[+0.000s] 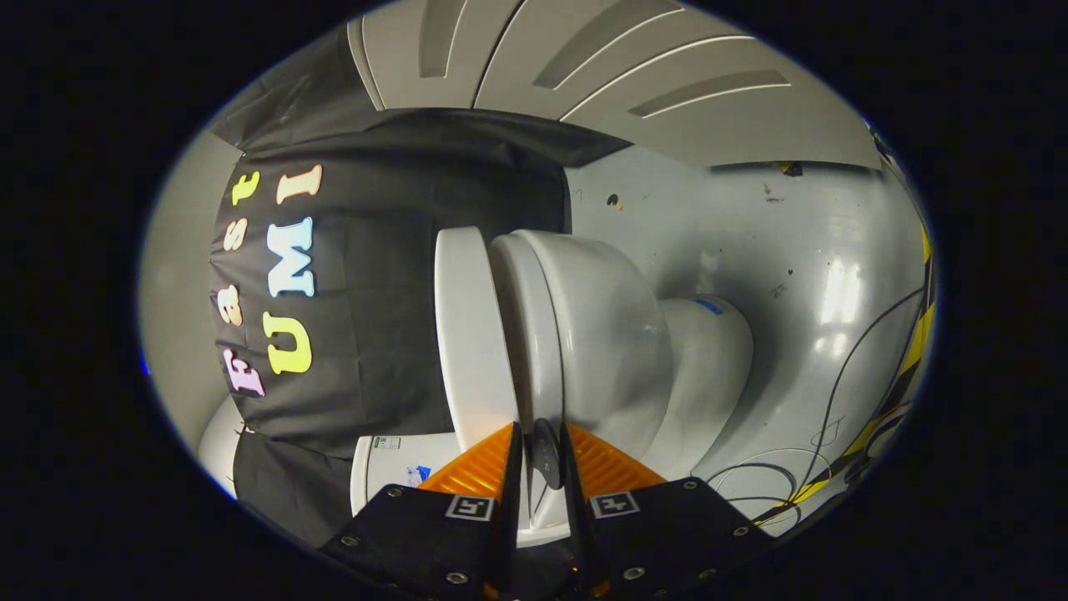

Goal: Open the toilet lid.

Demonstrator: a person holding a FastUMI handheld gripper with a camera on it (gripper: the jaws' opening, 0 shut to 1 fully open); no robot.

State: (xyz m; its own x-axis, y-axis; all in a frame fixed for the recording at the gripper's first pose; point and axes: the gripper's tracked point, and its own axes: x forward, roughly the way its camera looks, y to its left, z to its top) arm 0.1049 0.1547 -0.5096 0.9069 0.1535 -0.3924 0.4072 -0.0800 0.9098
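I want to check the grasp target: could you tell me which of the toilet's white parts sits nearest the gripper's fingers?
The lid, the flat slab standing apart from the rounded bowl and seat; its edge runs down to the gripper, whose fingers are nearly closed.

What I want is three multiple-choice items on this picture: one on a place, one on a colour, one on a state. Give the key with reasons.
1. The black cables lie
A. on the grey floor beside the toilet's base
B. draped over the toilet lid
C. between the gripper's fingers

2. The toilet is
A. blue
B. white
C. black

3. The gripper's fingers stand
A. spread wide apart
B. clamped around the toilet's base
C. close together, a small dark round piece between them

Key:
1 A: the cables curl over the floor next to the base, clear of the toilet lid.
2 B: the toilet is white all over.
3 C: the gripper shows a narrow gap with the dark piece in it, at the lid's edge; whether both fingers press it cannot be told.
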